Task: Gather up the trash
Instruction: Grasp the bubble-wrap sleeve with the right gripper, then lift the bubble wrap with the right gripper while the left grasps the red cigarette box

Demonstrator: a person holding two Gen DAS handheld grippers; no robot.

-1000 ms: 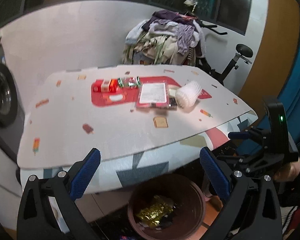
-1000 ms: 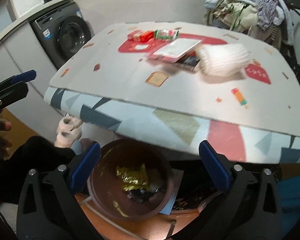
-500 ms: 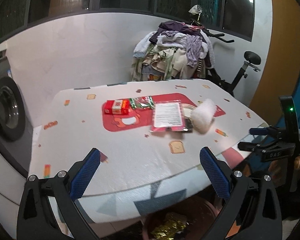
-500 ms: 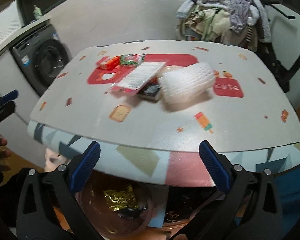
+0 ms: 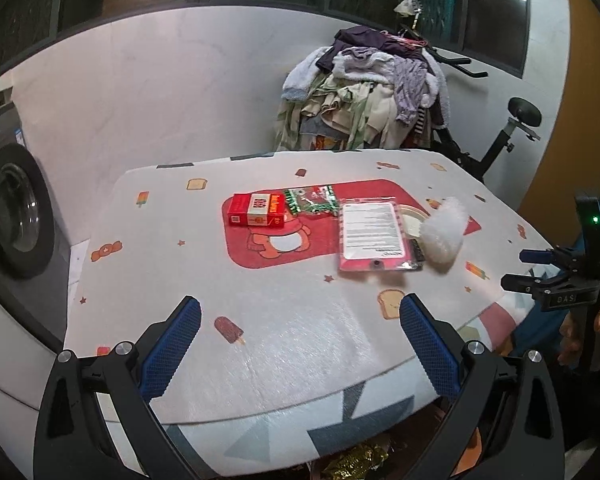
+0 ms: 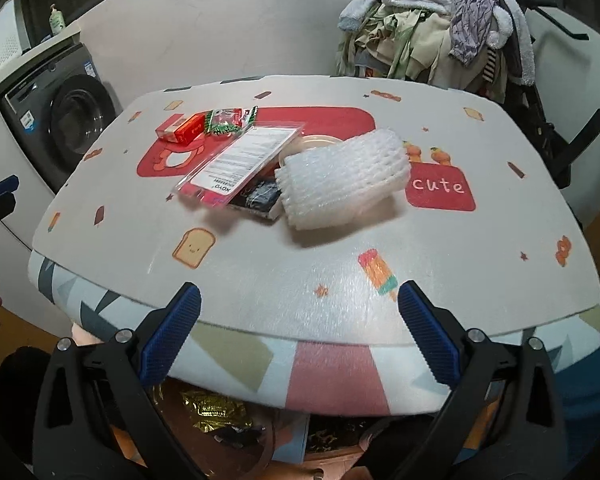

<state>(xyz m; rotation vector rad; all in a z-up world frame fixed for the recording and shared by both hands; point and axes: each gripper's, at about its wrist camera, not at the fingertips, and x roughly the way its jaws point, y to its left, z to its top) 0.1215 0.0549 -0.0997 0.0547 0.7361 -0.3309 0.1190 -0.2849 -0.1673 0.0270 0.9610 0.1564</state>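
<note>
Both grippers hang over the near edge of the table (image 5: 300,360), each with its blue-padded fingers spread wide and nothing between them: the left gripper (image 5: 300,350) fills the bottom of its own view, and the right gripper (image 6: 299,338) does the same in its view. The trash lies in a cluster at the middle of the table, on the red patch of the printed cloth. A red box (image 5: 256,210) sits at the left of the group, with a green-and-red wrapper (image 5: 310,200) just beside it. To the right lies a clear pink-edged packet with a printed label (image 5: 374,236), resting partly over a dark item, and a white foam net sleeve (image 6: 342,178) lies against its right side. At the bottom of the right view, below the table edge, a brown bin (image 6: 260,446) shows with a crumpled gold wrapper (image 6: 216,412) inside.
</note>
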